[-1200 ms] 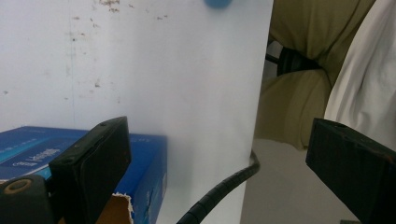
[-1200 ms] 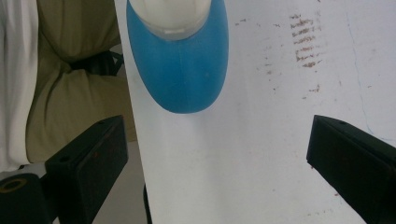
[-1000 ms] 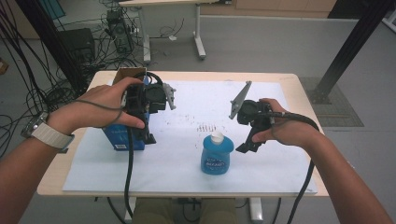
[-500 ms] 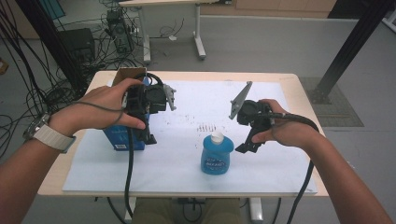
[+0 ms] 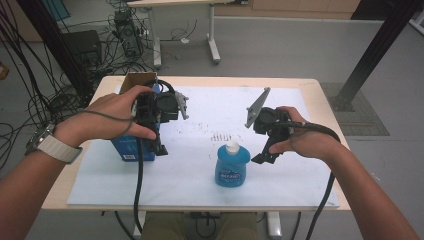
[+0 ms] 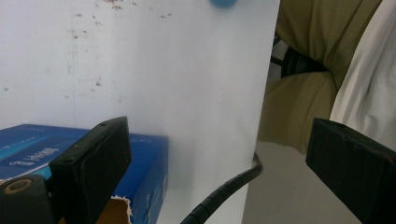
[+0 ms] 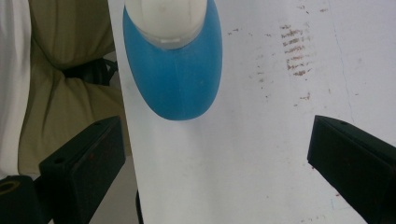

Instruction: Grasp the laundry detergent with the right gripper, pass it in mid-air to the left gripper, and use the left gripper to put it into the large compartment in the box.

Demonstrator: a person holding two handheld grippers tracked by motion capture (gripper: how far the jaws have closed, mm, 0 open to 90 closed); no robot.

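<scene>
A blue bottle [image 5: 232, 167] with a white cap stands upright on the white sheet near the table's front middle. In the right gripper view the bottle [image 7: 175, 70] lies ahead of the jaws, up and left of the gap. My right gripper [image 5: 265, 152] hangs open just right of the bottle, not touching it. A blue carton [image 5: 127, 147] stands at the left. My left gripper [image 5: 156, 146] is open beside its right face. In the left gripper view the carton [image 6: 140, 158] sits behind the left jaw, and the gripper [image 6: 219, 140] holds nothing. The right gripper [image 7: 217, 140] is empty too.
A white sheet [image 5: 200, 185] with small brown marks covers most of the wooden table [image 5: 320, 100]. A brown cardboard flap [image 5: 140, 80] rises behind the carton. The table's front edge and the person's lap [image 6: 299, 107] lie just beyond both grippers. Cables [image 5: 50, 100] crowd the floor at left.
</scene>
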